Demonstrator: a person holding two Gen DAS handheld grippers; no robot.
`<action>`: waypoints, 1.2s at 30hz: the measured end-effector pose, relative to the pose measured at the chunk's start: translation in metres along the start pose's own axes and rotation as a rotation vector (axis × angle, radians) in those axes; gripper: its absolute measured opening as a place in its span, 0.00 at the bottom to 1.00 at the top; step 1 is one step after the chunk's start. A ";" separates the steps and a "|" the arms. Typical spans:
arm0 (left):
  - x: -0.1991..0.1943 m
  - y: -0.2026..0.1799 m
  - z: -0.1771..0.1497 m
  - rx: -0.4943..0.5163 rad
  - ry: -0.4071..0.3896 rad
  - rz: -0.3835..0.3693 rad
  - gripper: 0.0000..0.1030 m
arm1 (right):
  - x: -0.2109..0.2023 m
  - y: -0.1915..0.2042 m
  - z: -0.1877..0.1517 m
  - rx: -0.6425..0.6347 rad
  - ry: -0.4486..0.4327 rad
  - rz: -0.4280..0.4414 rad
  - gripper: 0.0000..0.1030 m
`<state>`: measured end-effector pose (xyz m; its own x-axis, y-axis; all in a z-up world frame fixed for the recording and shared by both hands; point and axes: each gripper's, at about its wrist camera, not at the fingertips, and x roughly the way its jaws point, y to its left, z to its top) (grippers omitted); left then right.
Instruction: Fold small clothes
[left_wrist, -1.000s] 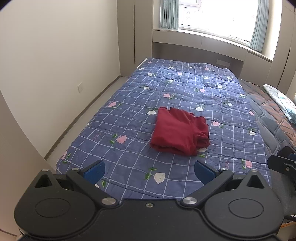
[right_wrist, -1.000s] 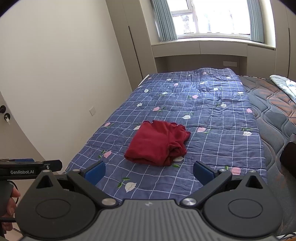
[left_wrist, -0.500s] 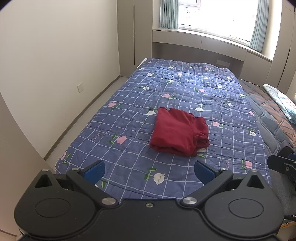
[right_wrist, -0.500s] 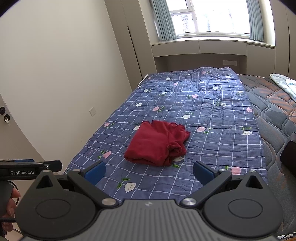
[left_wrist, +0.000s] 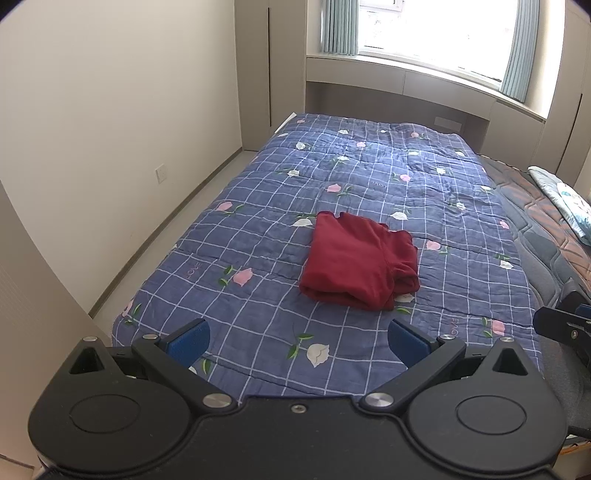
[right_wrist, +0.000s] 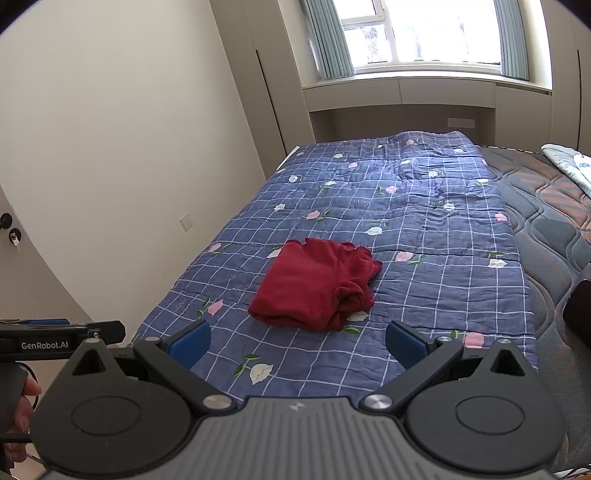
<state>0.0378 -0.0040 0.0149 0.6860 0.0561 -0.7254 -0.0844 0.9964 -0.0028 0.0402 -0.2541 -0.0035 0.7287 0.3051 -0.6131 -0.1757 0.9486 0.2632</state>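
Red garment (left_wrist: 360, 265) folded, centre frame on blue floral quilt (left_wrist: 258, 258). Left gripper (left_wrist: 297, 338) and right gripper (right_wrist: 297, 338) both spread wide, holding nothing. Wall left; bare mattress (left_wrist: 546, 236) right.

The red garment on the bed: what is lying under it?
The red garment lies folded on the blue floral quilt. One white flower print peeks out at its near edge. Whatever else lies beneath is covered. Neither gripper touches it.
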 end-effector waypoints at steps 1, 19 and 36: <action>0.001 0.000 0.000 -0.001 0.001 0.000 0.99 | 0.000 0.000 0.000 0.000 0.000 0.001 1.00; 0.007 -0.010 0.001 -0.002 0.023 0.009 0.99 | 0.007 -0.006 0.003 0.007 0.013 0.009 1.00; 0.013 -0.019 0.006 -0.004 0.042 0.035 0.99 | 0.010 -0.015 0.005 0.017 0.021 0.011 1.00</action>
<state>0.0524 -0.0216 0.0098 0.6515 0.0880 -0.7535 -0.1105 0.9937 0.0204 0.0536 -0.2653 -0.0102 0.7127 0.3177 -0.6254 -0.1725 0.9436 0.2828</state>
